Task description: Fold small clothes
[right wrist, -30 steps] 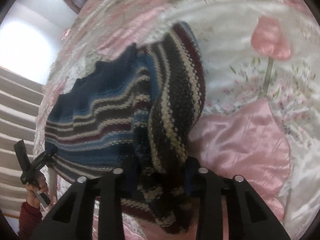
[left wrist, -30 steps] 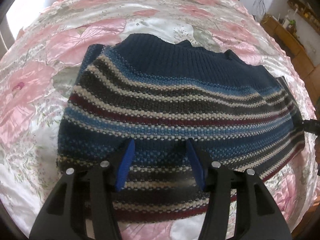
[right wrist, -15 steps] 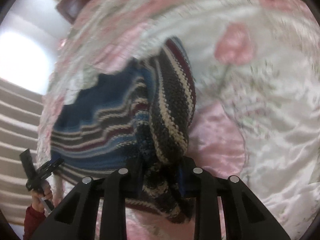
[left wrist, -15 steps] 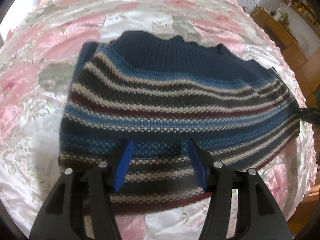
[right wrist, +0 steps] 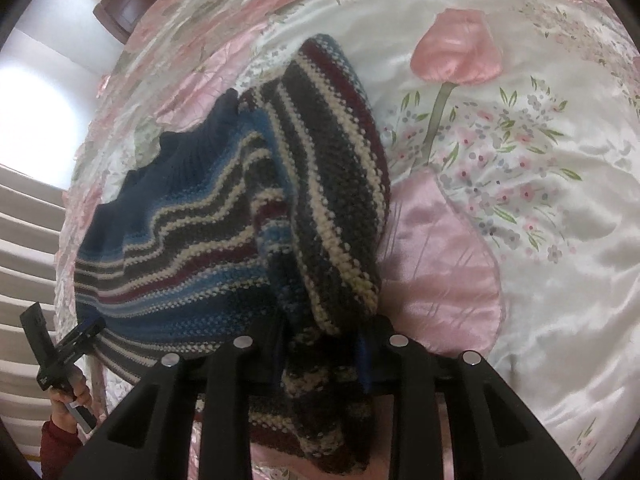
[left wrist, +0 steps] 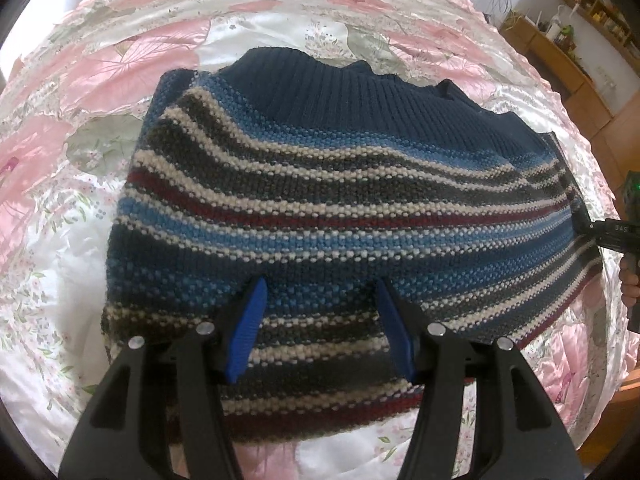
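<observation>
A knitted striped sweater [left wrist: 320,200] in navy, blue, cream and maroon lies spread on a pink floral satin cloth [left wrist: 80,80]. My left gripper [left wrist: 318,320] hovers open over its near hem, blue pads [left wrist: 244,332] apart with nothing between them. In the right wrist view, the right gripper [right wrist: 324,356] is shut on a bunched side of the sweater [right wrist: 180,272], and a folded flap [right wrist: 336,184] rises from its jaws. The left wrist view shows the right gripper [left wrist: 600,232] at the sweater's right edge. The left gripper [right wrist: 86,334] appears at the sweater's far corner, held by a hand [right wrist: 68,400].
The satin cloth [right wrist: 520,200] covers the whole surface and drops off at its rounded edges. A wooden cabinet [left wrist: 580,72] with small items stands beyond the far right. A dark wooden chair back [right wrist: 120,12] sits past the far edge.
The right gripper keeps its hold on the sweater's side and has shifted only a little. The left gripper stays open over the hem, nearly still.
</observation>
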`<act>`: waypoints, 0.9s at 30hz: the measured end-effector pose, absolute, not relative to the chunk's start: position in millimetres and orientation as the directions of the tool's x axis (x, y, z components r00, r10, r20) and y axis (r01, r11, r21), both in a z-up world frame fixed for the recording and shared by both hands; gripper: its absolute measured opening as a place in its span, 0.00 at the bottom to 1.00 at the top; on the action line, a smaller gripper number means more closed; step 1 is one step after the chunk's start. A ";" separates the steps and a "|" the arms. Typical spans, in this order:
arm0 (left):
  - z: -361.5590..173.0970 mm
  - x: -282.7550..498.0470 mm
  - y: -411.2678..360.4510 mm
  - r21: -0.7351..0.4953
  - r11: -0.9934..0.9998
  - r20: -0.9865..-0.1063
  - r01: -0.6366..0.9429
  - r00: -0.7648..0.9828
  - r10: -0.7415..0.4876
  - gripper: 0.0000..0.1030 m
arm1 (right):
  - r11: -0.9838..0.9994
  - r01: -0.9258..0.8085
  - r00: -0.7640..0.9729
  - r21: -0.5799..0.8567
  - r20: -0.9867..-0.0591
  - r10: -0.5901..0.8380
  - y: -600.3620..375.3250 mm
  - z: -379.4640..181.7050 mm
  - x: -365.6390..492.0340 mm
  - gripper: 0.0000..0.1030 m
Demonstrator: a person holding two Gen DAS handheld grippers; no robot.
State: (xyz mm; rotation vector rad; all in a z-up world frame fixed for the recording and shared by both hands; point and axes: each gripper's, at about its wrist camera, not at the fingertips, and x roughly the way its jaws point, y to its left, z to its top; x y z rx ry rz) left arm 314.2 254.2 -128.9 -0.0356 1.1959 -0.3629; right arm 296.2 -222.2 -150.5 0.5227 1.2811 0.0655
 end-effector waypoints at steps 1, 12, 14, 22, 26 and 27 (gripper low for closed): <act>-128.3 314.0 253.8 -0.217 0.942 -0.902 0.256 0.316 -0.294 0.56 | 0.881 0.244 0.300 0.405 -0.895 0.329 -221.9 -149.6 296.3 0.28; -80.7 300.8 284.8 -0.294 0.929 -0.851 0.223 0.381 -0.361 0.62 | 0.926 0.184 0.331 0.331 -0.908 0.259 -166.5 -76.9 311.3 0.28; -75.1 298.6 293.1 -0.299 0.928 -0.845 0.221 0.391 -0.365 0.62 | 0.946 0.138 0.324 0.294 -0.916 0.237 -134.0 -64.0 318.3 0.28; -71.8 291.1 312.0 -0.306 0.925 -0.839 0.227 0.394 -0.374 0.62 | 0.974 -0.018 0.296 0.224 -0.930 0.219 -22.6 -53.0 345.5 0.27; -75.1 288.5 317.0 -0.310 0.921 -0.839 0.237 0.388 -0.383 0.62 | 0.967 -0.080 0.276 0.244 -0.926 0.257 20.4 -57.5 352.8 0.27; -76.2 287.9 317.6 -0.312 0.920 -0.839 0.238 0.386 -0.384 0.62 | 0.965 -0.094 0.270 0.243 -0.927 0.260 30.0 -60.0 354.4 0.27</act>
